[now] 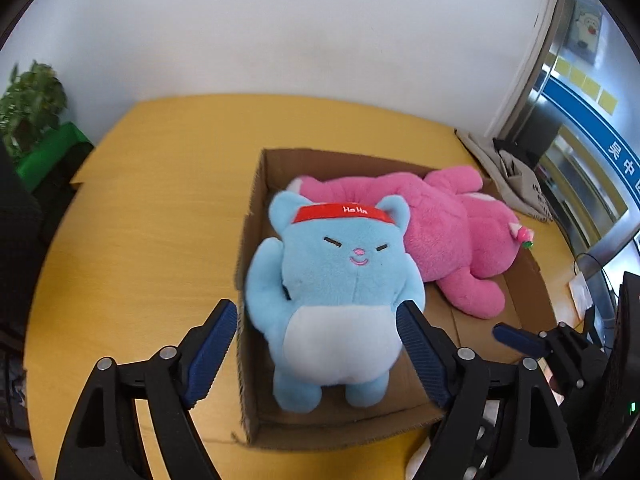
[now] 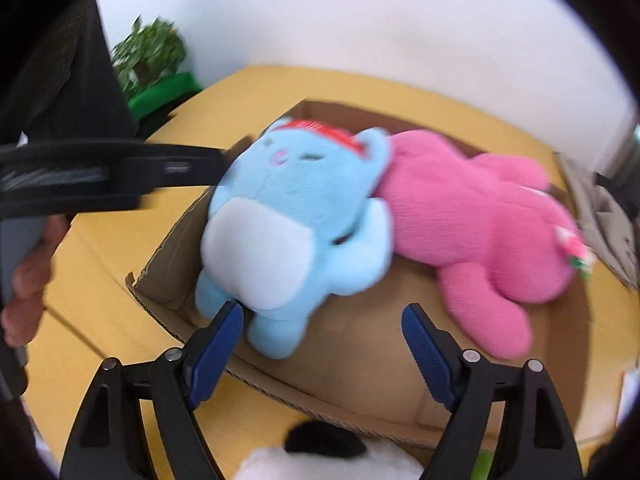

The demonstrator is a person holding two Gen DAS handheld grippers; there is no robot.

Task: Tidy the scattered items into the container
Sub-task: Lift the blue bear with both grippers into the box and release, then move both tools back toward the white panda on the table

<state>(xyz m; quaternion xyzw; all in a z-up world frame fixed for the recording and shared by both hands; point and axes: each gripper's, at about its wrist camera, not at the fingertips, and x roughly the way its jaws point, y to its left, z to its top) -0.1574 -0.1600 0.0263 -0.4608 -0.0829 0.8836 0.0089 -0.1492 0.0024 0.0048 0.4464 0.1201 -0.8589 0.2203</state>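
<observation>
Left gripper [image 1: 316,354]: nearest item in the left wrist view, jaws spread wide, holding nothing; its blue pads flank the belly of the blue toy without a clear touch.

Right gripper [image 2: 322,350]: jaws likewise wide apart and empty, hanging over the near wall of the box; it also shows at the right edge of the left wrist view [image 1: 516,338].

Black-and-white plush [image 2: 332,456]: at the bottom edge of the right wrist view, outside the box, just below the right gripper; blurred, kind not clear.

Cardboard box [image 1: 256,200]: open-topped, standing on the yellow desk [image 1: 152,216].

Blue toy [image 1: 336,280]: plush cat with red headband, lying face up at the left end inside the box, feet toward the near wall.

Pink toy [image 1: 452,232]: plush lying stretched along the far side inside the box, touching the blue toy's head.

Grey cloth bag [image 1: 508,176]: on the desk beyond the box's right end.

Potted plant [image 1: 32,100]: past the desk's far left corner, on a green stand.
</observation>
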